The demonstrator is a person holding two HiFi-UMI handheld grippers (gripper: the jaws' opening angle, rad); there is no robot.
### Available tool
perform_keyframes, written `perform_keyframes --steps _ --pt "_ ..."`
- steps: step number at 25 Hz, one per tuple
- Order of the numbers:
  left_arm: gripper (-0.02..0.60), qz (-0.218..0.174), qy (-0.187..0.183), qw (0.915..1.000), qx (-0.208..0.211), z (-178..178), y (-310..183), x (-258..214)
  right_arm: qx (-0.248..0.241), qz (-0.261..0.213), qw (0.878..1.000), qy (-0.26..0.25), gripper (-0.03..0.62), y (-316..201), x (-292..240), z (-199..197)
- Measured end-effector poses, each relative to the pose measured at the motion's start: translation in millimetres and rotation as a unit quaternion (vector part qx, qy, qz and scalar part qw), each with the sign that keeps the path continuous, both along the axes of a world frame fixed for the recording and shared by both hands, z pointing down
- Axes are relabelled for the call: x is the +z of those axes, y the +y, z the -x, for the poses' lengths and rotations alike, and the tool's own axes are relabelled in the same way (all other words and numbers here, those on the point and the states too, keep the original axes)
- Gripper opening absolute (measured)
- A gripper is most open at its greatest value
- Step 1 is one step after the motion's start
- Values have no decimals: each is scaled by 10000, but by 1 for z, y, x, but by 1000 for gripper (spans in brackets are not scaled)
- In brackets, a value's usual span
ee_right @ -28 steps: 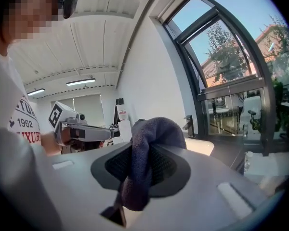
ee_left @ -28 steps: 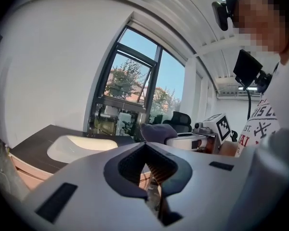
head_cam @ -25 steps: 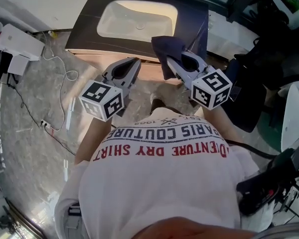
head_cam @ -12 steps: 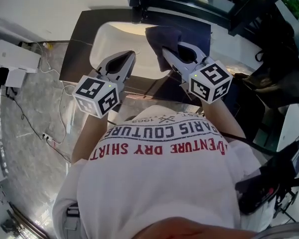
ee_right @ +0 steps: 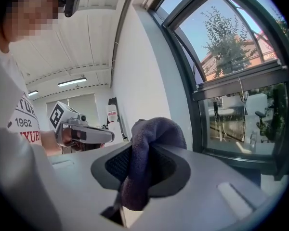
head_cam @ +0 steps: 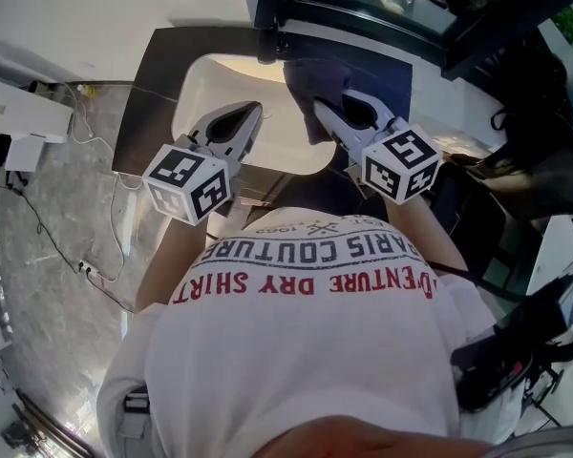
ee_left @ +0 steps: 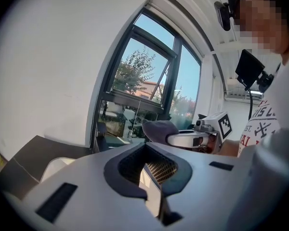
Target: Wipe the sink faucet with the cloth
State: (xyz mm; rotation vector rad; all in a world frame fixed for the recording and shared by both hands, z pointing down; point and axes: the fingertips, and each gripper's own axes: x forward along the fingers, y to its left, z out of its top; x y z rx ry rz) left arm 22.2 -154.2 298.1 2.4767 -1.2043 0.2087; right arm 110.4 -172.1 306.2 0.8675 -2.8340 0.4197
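- The dark navy bunched cloth (head_cam: pixel 315 76) hangs from the right tool (head_cam: pixel 328 118) above the back right part of the basin. It is near the faucet but apart from it.
- The black sink faucet (head_cam: pixel 265 29) stands at the back rim of the basin. Nothing touches it, so by my reading the wiping has not begun; the approach is made and the whole wipe is left.
- The right tool is clamped on the cloth. A thick fold runs down between its jaws and bulges out past the tips.
- The left tool (head_cam: pixel 245 114) hovers over the basin's front left part. Its jaws are drawn together and hold nothing.
- The cream rectangular sink (head_cam: pixel 202 82) shows nothing lying in it, in the part not covered by the tools and cloth.
- The dark stone tabletop (head_cam: pixel 145 98) frames the sink, with a black-framed window (ee_right: pixel 241 88) right behind.
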Motion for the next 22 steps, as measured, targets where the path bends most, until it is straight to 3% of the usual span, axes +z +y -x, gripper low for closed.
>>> perform_keyframes --steps 7,17,22 --pt "2 67 76 9999 105 11 -32 8 114 -8 9999 44 75 -35 3 9" --pt "2 61 34 9999 143 30 -62 2 143 -1087 9940 61 75 -114 -70 33" --pt "1 150 83 9997 180 50 -87 5 34 -1217 9925 54 75 -161 -77 74"
